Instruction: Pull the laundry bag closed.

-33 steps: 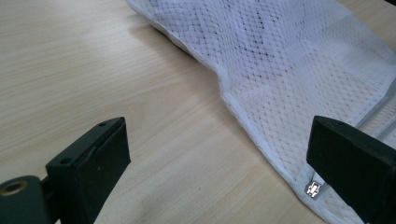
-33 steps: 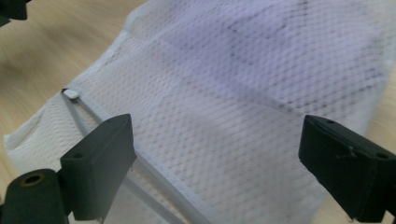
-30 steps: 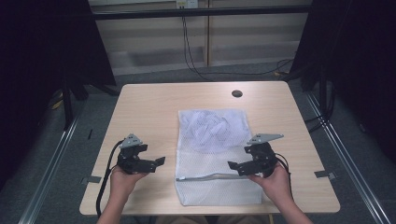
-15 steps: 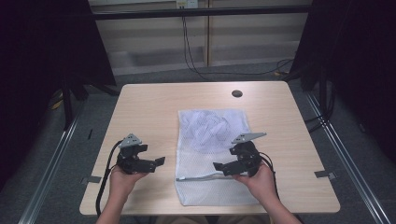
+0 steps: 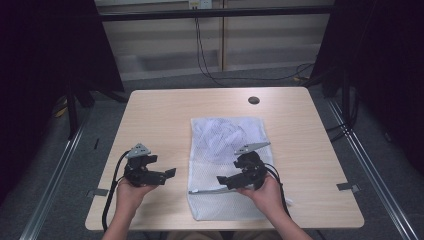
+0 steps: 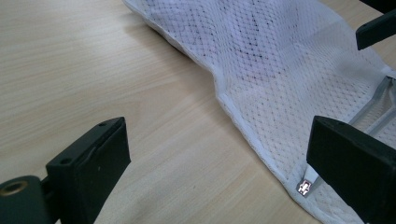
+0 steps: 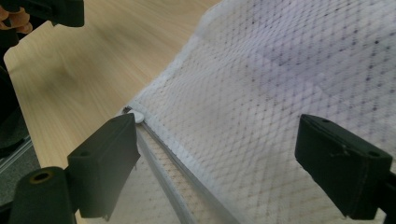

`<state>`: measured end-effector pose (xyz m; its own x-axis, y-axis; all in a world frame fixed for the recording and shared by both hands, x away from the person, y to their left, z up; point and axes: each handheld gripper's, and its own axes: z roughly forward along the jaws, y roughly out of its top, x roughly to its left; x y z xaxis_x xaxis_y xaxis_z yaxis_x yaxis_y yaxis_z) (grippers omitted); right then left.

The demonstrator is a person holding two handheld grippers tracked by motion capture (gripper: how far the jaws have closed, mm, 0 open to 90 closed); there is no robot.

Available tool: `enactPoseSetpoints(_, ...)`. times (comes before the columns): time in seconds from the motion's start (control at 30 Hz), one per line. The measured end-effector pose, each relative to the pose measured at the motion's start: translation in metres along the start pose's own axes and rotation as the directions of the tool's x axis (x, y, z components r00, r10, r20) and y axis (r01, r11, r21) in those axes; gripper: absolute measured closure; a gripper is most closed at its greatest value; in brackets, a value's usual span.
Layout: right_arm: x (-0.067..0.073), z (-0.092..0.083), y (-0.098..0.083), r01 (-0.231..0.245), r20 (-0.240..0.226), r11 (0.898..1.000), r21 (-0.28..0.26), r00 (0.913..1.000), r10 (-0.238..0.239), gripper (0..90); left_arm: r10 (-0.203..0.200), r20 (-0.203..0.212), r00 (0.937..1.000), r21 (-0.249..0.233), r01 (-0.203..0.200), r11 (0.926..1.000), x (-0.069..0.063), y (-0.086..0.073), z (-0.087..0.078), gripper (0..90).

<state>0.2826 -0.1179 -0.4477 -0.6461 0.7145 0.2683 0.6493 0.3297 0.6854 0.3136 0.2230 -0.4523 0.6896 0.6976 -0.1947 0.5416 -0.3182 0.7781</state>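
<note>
A white mesh bag (image 5: pixel 227 150) lies flat on the wooden table (image 5: pixel 160 120), with a grey zipper (image 5: pixel 215 190) running across its near end. My right gripper (image 5: pixel 223 180) hovers open over that zipper, pointing left. In the right gripper view the open right gripper (image 7: pixel 224 163) straddles the mesh (image 7: pixel 280 79) and the zipper (image 7: pixel 163 182), whose white end (image 7: pixel 137 115) sits by the left jaw. My left gripper (image 5: pixel 169 174) is open just left of the bag, pointing at it. The left gripper view has the open left gripper (image 6: pixel 219 158) facing the bag's edge (image 6: pixel 289 70) and a small metal zipper pull (image 6: pixel 304 186).
A black round grommet (image 5: pixel 253 100) sits in the table's far edge. Bare wood lies left of the bag and along its right side. Metal rails (image 5: pixel 55 175) flank the table, and cables (image 5: pixel 210 60) run over the floor behind it.
My right gripper has moved left over the bag's near end, toward the left part of the zipper. The left gripper has stayed put.
</note>
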Motion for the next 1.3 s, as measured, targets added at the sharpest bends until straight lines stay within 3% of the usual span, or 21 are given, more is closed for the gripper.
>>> enactPoseSetpoints(0.37,0.007,0.016,0.008,-0.056,-0.049,0.997,0.044,0.9971,0.058,14.8,-0.006,0.000,1.0000,-0.003,0.006,1.0000,0.002,-0.001,-0.002,5.8)
enactPoseSetpoints(0.83,0.014,0.031,0.013,-0.051,-0.067,0.998,0.038,0.9963,0.053,14.7,-0.010,0.002,0.9999,-0.010,0.010,0.9999,0.003,0.000,-0.004,6.1)
enactPoseSetpoints(1.3,0.017,0.043,0.015,-0.086,-0.110,0.994,0.064,0.9896,0.093,18.0,-0.015,0.007,0.9999,-0.008,0.015,0.9998,0.003,0.000,-0.004,6.3)
